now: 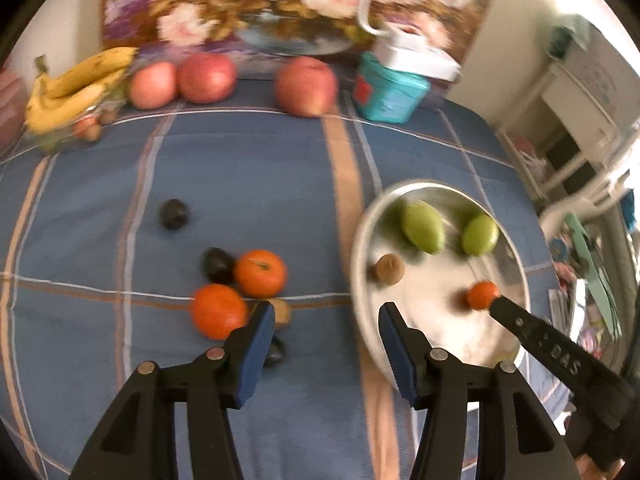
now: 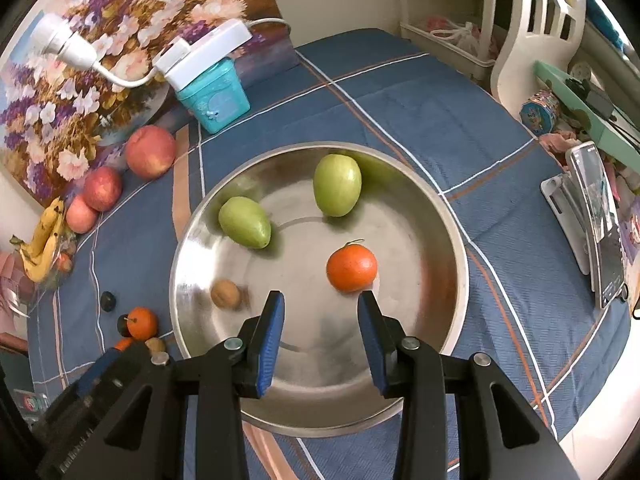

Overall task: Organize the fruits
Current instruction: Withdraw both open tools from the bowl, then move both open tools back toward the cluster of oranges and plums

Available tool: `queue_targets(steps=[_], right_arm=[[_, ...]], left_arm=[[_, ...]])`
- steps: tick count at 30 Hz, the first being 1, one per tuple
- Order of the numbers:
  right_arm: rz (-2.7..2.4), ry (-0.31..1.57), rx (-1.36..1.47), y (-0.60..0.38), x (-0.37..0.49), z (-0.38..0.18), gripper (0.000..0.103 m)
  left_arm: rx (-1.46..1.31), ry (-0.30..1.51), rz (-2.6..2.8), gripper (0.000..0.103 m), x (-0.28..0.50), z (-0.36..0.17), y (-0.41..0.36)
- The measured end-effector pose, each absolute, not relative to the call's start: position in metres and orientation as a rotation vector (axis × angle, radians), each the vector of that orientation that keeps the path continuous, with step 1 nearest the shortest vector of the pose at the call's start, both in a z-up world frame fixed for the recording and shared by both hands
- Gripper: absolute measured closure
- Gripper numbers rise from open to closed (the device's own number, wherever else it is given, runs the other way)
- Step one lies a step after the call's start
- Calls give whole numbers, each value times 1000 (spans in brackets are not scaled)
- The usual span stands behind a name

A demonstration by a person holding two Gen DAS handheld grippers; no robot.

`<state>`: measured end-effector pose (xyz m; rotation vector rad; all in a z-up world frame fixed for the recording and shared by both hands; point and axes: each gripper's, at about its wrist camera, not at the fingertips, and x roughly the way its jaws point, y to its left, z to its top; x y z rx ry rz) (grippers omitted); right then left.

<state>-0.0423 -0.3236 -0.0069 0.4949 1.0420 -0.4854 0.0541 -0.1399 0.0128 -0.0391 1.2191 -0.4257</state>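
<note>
My right gripper (image 2: 320, 314) has its jaws a little apart, holding nothing — the orange (image 2: 351, 267) sits just beyond, at 1 o'clock, in the bowl (image 2: 456, 240).

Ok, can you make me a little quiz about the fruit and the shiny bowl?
1. How many green fruits lie in the round silver metal bowl?
2. True or false: the right gripper is squeezing the small orange tangerine in the bowl.
3. Which lies outside the bowl on the blue checked cloth? A) the brown walnut B) the three red apples C) the green fruits

Key: 1. two; 2. false, its jaws stand open and empty; 3. B
</note>
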Motion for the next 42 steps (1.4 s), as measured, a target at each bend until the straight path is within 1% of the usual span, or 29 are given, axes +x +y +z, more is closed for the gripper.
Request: queue_targets(steps=[15, 22, 28, 29, 31, 32, 33, 34, 35, 37, 39, 42], right_arm=[[-313, 1072, 384, -261, -16, 0, 64], [-291, 1077, 369, -251, -12, 1, 64], [-301, 1082, 372, -253, -12, -1, 64], [-302, 1085, 371, -253, -12, -2, 64], [-305, 1090, 372, -254, -11, -5, 64], [-309, 1092, 373, -254, -11, -5, 60], [-318, 1095, 373, -255, -11, -7, 39], [-328, 1097, 371, -255, -11, -8, 15], [-337, 1098, 368, -256, -11, -10, 9], [-349, 1097, 355, -257, -12, -11, 9], [-360, 1097, 353, -259, -13, -13, 9], [-369, 1099, 361, -261, -14, -16, 9]], left_arm=[[-172, 1195, -246, 45, 76, 23, -59], [-195, 1177, -224, 44, 79, 30, -47], [-179, 1200, -231, 43, 77, 22, -53], [-175, 1203, -227, 41, 77, 21, -54], [-161, 1214, -216, 29, 76, 18, -56], [-150, 1224, -205, 19, 76, 15, -57], [-141, 1230, -194, 12, 75, 13, -57], [-130, 1238, -179, 10, 75, 10, -57], [-121, 1248, -169, 9, 75, 8, -57], [-117, 1258, -164, 9, 74, 5, -58], [-114, 1259, -158, 3, 73, 3, -58], [-102, 1242, -151, 0, 72, 5, -58]])
